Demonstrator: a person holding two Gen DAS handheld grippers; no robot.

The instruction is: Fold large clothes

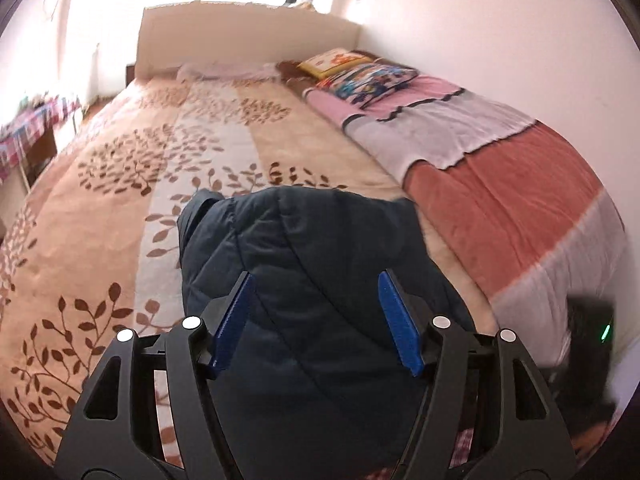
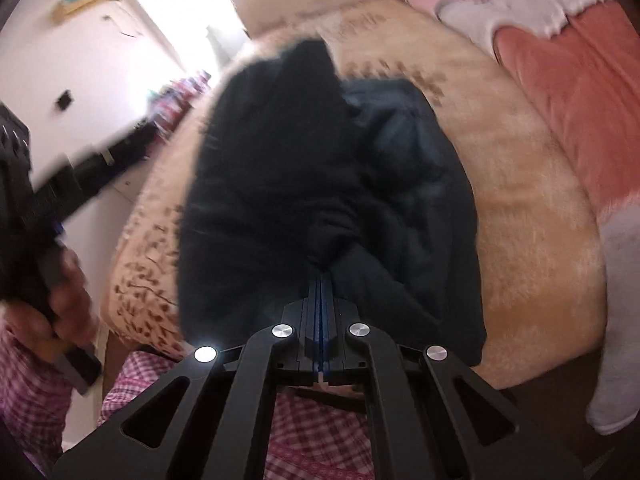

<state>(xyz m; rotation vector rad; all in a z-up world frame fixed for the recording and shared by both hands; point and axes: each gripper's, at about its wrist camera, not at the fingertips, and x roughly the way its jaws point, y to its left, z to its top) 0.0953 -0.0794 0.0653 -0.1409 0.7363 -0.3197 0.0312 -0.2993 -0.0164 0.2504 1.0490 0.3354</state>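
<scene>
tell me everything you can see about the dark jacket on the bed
The dark navy jacket is a large quilted, padded garment with stitched seams, bunched into a rough bundle on the leaf-patterned bedspread. It looks puffy and soft. The right gripper is shut on a gathered pinch of its fabric near the edge closest to the person, pulling folds toward the jaws. The left gripper is open above it, with cloth seen between the blue pads but not pressed by them.
</scene>
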